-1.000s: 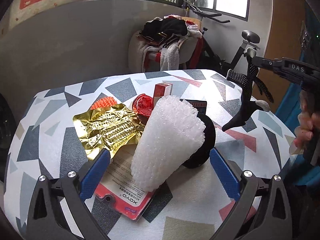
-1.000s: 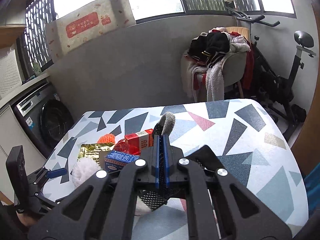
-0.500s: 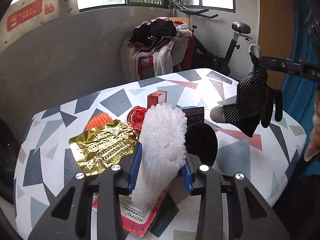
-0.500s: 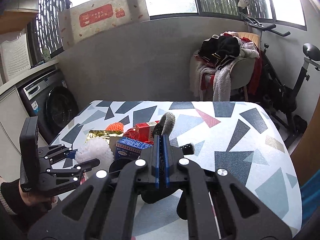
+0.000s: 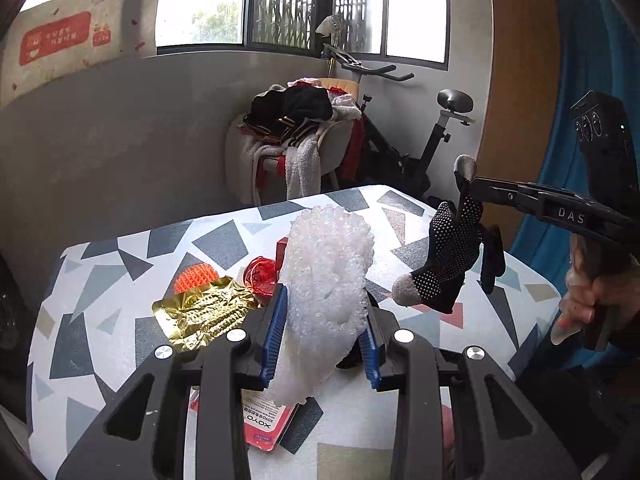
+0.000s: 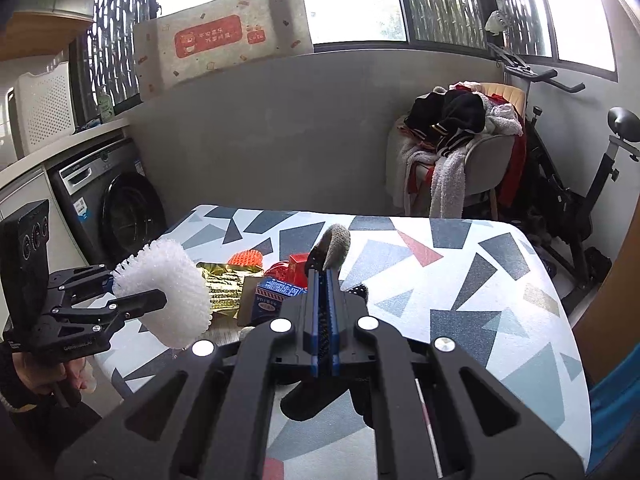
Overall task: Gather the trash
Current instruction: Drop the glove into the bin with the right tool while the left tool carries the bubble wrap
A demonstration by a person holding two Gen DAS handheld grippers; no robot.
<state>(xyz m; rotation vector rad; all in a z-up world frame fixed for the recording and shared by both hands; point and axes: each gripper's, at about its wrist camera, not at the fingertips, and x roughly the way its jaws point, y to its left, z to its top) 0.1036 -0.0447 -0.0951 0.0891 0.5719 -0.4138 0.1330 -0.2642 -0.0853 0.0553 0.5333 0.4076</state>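
My left gripper (image 5: 322, 332) is shut on a white foam net sleeve (image 5: 326, 296) and holds it above the table; it also shows in the right wrist view (image 6: 168, 292). My right gripper (image 6: 322, 280) is shut on a black dotted glove (image 5: 448, 268) with grey fingertips, which hangs in the air over the table's right side. One grey fingertip (image 6: 336, 246) sticks up past my right gripper's blue pads. On the table lie a gold foil wrapper (image 5: 204, 314), an orange net (image 5: 196, 276), a red lid (image 5: 262, 278) and a red XOYO card (image 5: 264, 424).
The table (image 6: 460, 280) has a grey and red geometric cloth. A blue box (image 6: 276, 292) and a red box (image 6: 298, 264) stand mid-table. A washing machine (image 6: 116, 212) is at the left, a chair with clothes (image 6: 452, 148) and an exercise bike (image 6: 580, 200) behind.
My left gripper closed on the foam sleeve and lifted it off the table. My right gripper raised the glove higher.
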